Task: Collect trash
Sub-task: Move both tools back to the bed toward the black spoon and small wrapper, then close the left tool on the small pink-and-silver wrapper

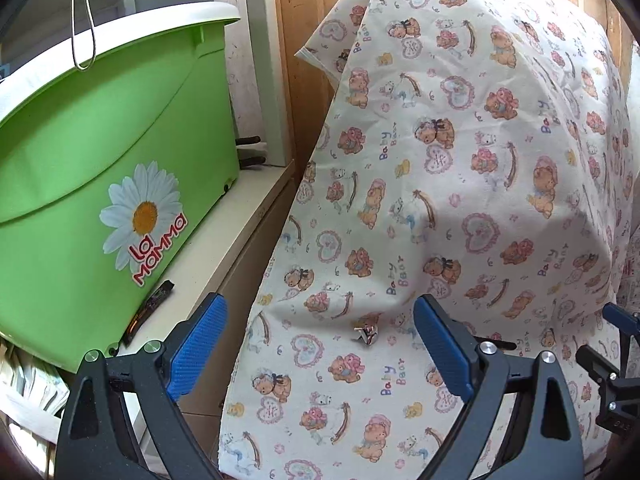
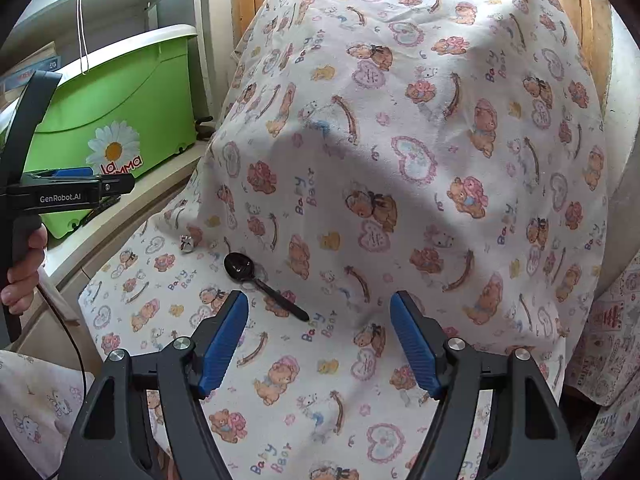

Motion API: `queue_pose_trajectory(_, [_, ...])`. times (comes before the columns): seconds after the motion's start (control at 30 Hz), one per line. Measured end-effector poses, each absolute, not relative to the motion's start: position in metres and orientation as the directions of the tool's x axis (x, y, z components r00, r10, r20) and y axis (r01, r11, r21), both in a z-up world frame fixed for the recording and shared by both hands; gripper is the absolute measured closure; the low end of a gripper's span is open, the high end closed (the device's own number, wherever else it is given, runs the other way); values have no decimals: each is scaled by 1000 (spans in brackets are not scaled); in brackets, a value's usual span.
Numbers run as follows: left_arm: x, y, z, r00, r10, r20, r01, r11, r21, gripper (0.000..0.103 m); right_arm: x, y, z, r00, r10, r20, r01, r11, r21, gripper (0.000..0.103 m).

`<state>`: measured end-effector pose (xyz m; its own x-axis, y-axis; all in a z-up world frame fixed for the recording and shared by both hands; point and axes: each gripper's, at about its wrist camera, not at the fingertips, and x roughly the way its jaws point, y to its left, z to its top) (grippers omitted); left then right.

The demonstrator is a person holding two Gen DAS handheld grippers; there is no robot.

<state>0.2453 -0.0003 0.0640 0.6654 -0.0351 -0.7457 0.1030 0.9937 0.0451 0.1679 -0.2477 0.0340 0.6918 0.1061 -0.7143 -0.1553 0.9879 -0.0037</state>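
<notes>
A black plastic spoon (image 2: 262, 280) lies on the teddy-bear print cloth (image 2: 420, 168), just beyond my right gripper (image 2: 319, 312), whose blue pads stand wide apart with nothing between them. A small crumpled silvery scrap (image 2: 186, 242) rests on the cloth to the spoon's left. In the left wrist view the same scrap (image 1: 366, 334) lies between and just beyond the blue fingers of my left gripper (image 1: 320, 322), which is open and empty. The left gripper (image 2: 76, 180) also shows at the left edge of the right wrist view, held by a hand (image 2: 24, 268).
A green tub (image 1: 100, 168) with a daisy sticker and white rim stands on a pale ledge (image 1: 224, 240) left of the cloth. A thin dark wrapper (image 1: 150, 304) lies by the tub's base. Wooden panelling (image 1: 308, 20) rises behind. A patterned fabric (image 2: 608, 340) lies at right.
</notes>
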Motion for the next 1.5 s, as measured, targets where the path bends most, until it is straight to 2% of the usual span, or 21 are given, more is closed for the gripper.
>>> queue_pose_trajectory(0.23, [263, -6, 54, 689, 23, -724, 105, 986, 131, 10, 187, -246, 30, 662, 132, -738, -243, 969, -44, 28])
queue_pose_trajectory(0.33, [274, -11, 44, 684, 37, -729, 106, 983, 150, 10, 200, -248, 25, 623, 175, -762, -292, 956, -19, 28])
queue_pose_trajectory(0.43, [279, -5, 43, 648, -9, -762, 95, 993, 70, 10, 212, -250, 19, 615, 148, -774, -269, 963, -30, 28])
queue_pose_trajectory(0.53, [279, -2, 46, 622, -2, -783, 67, 996, 50, 10, 215, -253, 18, 589, 200, -783, -261, 964, 51, 28])
queue_pose_trajectory(0.6, [283, 0, 37, 537, 29, -843, 22, 999, 48, 10, 213, -250, 20, 592, 214, -777, -267, 962, 62, 28])
queue_pose_trajectory(0.67, [285, 2, 26, 459, -47, -887, 37, 999, -34, 10, 212, -246, 19, 591, 219, -776, -272, 960, 64, 28])
queue_pose_trajectory(0.7, [285, 0, 22, 435, -48, -899, 41, 999, -33, 10, 213, -245, 16, 584, 223, -780, -271, 960, 71, 28])
queue_pose_trajectory(0.77, [283, -6, 14, 427, -22, -904, 52, 999, 1, 15, 215, -243, 10, 567, 230, -791, -264, 960, 90, 28])
queue_pose_trajectory(0.83, [283, -14, 5, 401, -24, -916, 73, 997, 6, 32, 216, -242, 3, 554, 220, -803, -258, 962, 87, 28])
queue_pose_trajectory(0.93, [290, -19, -10, 348, -81, -934, 71, 996, -60, 47, 217, -244, -3, 560, 189, -807, -240, 969, 61, 29])
queue_pose_trajectory(1.2, [309, -41, -34, 326, -31, -945, 88, 996, -2, 48, 216, -252, -4, 575, 162, -802, -216, 976, 42, 29])
queue_pose_trajectory(1.27, [309, -45, -39, 336, -9, -942, 90, 996, 23, 56, 216, -253, -5, 571, 164, -805, -220, 975, 43, 29])
queue_pose_trajectory(1.3, [311, -48, -41, 331, 0, -943, 99, 994, 35, 63, 216, -254, -6, 565, 168, -807, -216, 975, 52, 29])
queue_pose_trajectory(1.37, [312, -50, -45, 309, -2, -951, 98, 995, 29, 68, 216, -258, -7, 556, 178, -812, -192, 978, 83, 29])
queue_pose_trajectory(1.43, [313, -46, -48, 278, -28, -960, 75, 997, -7, 82, 216, -260, -7, 549, 200, -812, -188, 976, 114, 29])
queue_pose_trajectory(1.5, [312, -43, -46, 268, -36, -963, 61, 998, -21, 82, 217, -261, -6, 552, 200, -810, -183, 976, 116, 29])
